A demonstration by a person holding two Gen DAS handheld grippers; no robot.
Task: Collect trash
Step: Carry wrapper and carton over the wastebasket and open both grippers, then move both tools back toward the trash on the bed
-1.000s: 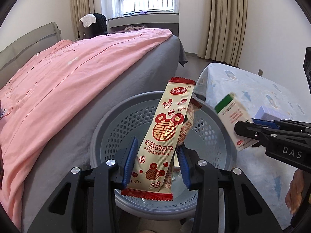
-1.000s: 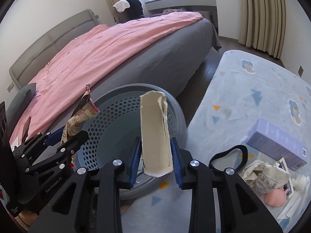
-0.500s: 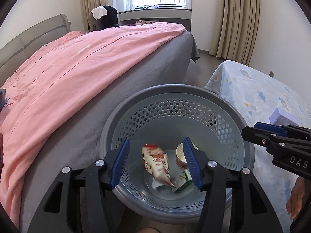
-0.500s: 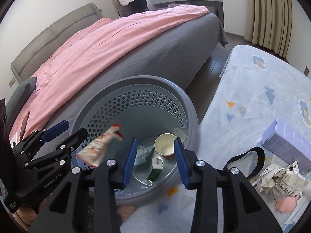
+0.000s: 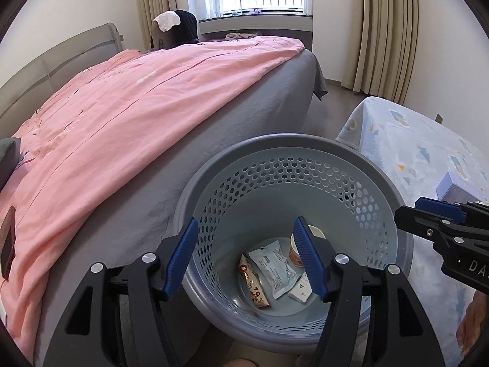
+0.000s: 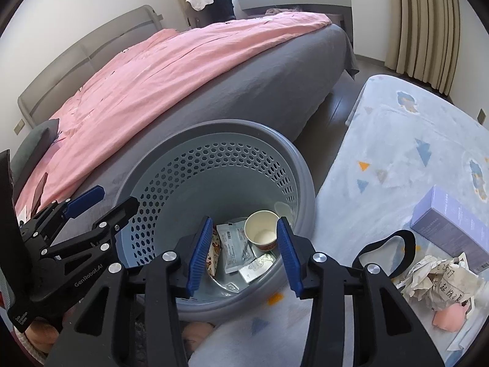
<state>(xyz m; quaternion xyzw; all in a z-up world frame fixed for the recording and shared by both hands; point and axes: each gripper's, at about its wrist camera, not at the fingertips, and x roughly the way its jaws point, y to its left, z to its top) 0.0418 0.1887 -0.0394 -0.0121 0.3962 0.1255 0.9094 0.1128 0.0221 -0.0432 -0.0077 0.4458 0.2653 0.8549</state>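
A round grey perforated basket (image 5: pixel 290 140) stands beside the bed. On its bottom lie a red-and-cream snack wrapper (image 5: pixel 253 284), a white packet (image 5: pixel 272 263), a paper cup (image 5: pixel 295 252) and a small carton (image 5: pixel 301 289). My left gripper (image 5: pixel 244 229) hangs over the basket, its jaws opening with nothing between them. My right gripper (image 6: pixel 244 223) hovers above the same basket (image 6: pixel 214 125), jaws also opening and empty. Below it I see the cup (image 6: pixel 261 234), the packet (image 6: pixel 235 244), the wrapper (image 6: pixel 214 253) and the carton (image 6: pixel 256 267).
A bed with a pink cover (image 5: pixel 137 107) rises left of the basket. On the pale blue rug (image 6: pixel 397 153) to the right lie crumpled paper (image 6: pixel 434 278), a purple box (image 6: pixel 452 226), a black strap (image 6: pixel 385 244) and a pink scrap (image 6: pixel 449 318).
The snack wrapper left my left gripper and the carton left my right gripper; both now lie in the basket. Both pairs of jaws have widened.
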